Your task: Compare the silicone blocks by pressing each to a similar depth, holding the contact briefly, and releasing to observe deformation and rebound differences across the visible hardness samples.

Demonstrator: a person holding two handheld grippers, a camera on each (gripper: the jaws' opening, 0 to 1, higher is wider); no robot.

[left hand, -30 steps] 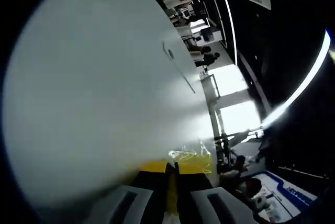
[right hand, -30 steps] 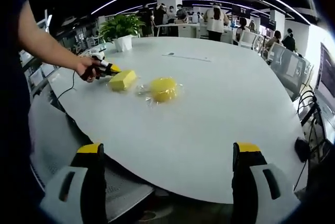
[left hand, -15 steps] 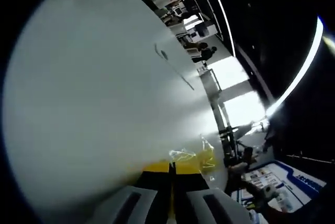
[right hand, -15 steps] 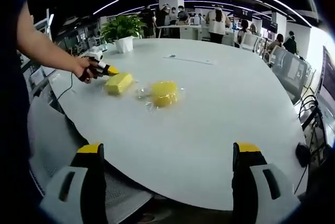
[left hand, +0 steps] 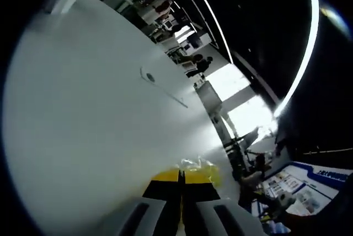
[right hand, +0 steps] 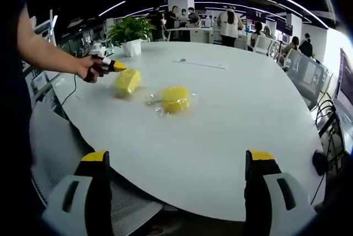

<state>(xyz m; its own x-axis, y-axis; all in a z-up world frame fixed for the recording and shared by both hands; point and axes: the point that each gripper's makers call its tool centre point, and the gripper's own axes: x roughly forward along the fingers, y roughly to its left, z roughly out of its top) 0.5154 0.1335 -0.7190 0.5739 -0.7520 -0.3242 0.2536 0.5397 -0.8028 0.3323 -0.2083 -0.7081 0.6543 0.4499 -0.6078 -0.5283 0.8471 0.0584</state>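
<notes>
On the round white table (right hand: 231,114) lie 2 yellow silicone blocks. The left gripper (right hand: 117,67), fingers together, presses its tip against the far-left yellow block (right hand: 127,81), which is tipped up on edge. The second yellow block in clear wrap (right hand: 175,98) rests just right of it. The right gripper (right hand: 179,192) hovers near, fingers wide apart. Both blocks look light, soft and springy; the wrap may be slippery, so pressing square on a broad top face seems best.
</notes>
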